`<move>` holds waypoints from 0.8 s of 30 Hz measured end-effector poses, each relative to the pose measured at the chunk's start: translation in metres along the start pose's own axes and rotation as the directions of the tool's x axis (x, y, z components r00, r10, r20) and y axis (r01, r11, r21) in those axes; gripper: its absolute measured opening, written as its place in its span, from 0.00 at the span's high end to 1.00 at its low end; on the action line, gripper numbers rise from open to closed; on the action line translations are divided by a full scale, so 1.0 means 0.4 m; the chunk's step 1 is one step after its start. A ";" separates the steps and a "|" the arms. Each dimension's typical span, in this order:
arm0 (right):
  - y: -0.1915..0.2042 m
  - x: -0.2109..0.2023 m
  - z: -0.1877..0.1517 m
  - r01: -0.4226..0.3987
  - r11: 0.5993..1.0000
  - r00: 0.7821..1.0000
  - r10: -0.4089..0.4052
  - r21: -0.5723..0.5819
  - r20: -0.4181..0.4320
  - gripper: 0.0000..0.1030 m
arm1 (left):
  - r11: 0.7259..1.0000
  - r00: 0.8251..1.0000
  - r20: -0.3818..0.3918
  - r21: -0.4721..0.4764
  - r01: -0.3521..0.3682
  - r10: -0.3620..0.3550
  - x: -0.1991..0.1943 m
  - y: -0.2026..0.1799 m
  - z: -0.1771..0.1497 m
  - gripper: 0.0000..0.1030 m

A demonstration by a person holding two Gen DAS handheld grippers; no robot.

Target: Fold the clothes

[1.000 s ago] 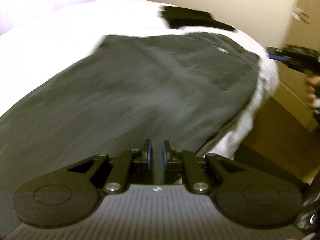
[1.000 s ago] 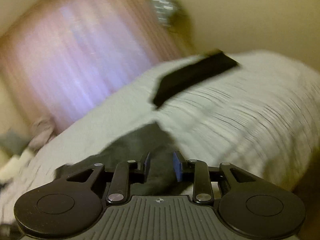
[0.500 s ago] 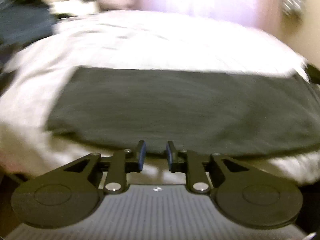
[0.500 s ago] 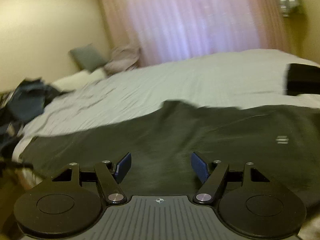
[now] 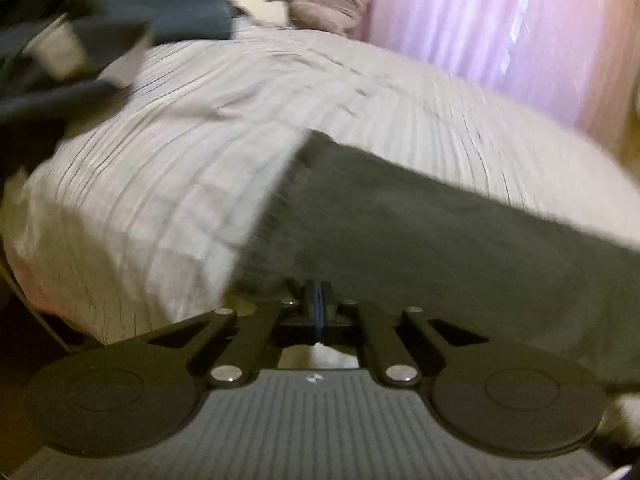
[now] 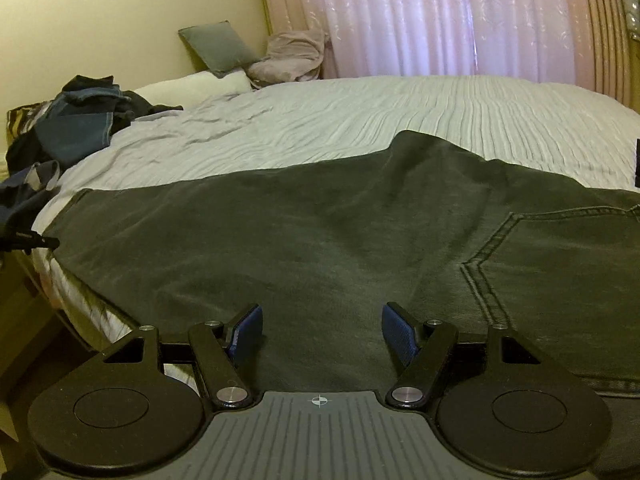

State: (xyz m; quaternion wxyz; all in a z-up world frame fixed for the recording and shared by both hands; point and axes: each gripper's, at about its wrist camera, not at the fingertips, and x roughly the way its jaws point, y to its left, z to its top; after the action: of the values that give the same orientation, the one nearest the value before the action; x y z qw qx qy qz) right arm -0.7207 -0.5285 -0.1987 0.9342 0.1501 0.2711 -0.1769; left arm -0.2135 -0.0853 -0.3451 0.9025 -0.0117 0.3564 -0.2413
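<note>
1. Lying flat along the near edge of the bed [image 6: 360,120], the dark trousers [image 6: 320,248] are shown.
2. The left gripper [image 5: 318,308] is closed at the hem corner; whether cloth is pinched cannot be told, so the hem may be missed.
3. The right gripper [image 6: 322,330] is held open above the cloth; creases may be caused by uneven lifting.

left wrist view all motion-blurred: clothes pile [image 5: 100,28] upper left just dark smears. trousers [image 6: 320,248] cut off at right edge in both views. dark item [image 6: 637,162] at right edge of right wrist view mostly cropped, can't identify.
</note>
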 end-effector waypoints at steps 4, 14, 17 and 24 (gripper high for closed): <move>0.014 0.003 0.011 0.009 1.000 1.000 -0.009 0.008 -0.003 0.32 | 0.996 0.998 0.008 -0.058 -0.060 0.061 -0.034 0.034 0.006 0.89; 0.023 -0.020 0.022 0.028 0.999 1.000 -0.028 0.028 -0.008 0.32 | 0.934 0.999 0.003 -0.355 0.033 -0.034 -0.006 0.081 -0.020 0.73; 0.020 -0.027 0.021 0.031 0.999 1.000 -0.031 0.031 -0.006 0.32 | 0.851 0.993 0.022 -0.514 0.107 -0.112 0.015 0.125 -0.050 0.73; 0.031 -0.015 0.025 0.045 0.998 0.999 -0.045 0.031 -0.013 0.32 | 0.639 0.957 0.164 -0.716 0.282 -0.239 0.044 0.182 -0.110 0.73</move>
State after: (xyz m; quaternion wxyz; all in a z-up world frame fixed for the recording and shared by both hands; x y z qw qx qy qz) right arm -0.7158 -0.5196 -0.1847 0.9258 0.1594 0.2774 -0.2012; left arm -0.1997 -0.0221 -0.4030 0.7868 -0.4291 0.3931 -0.2056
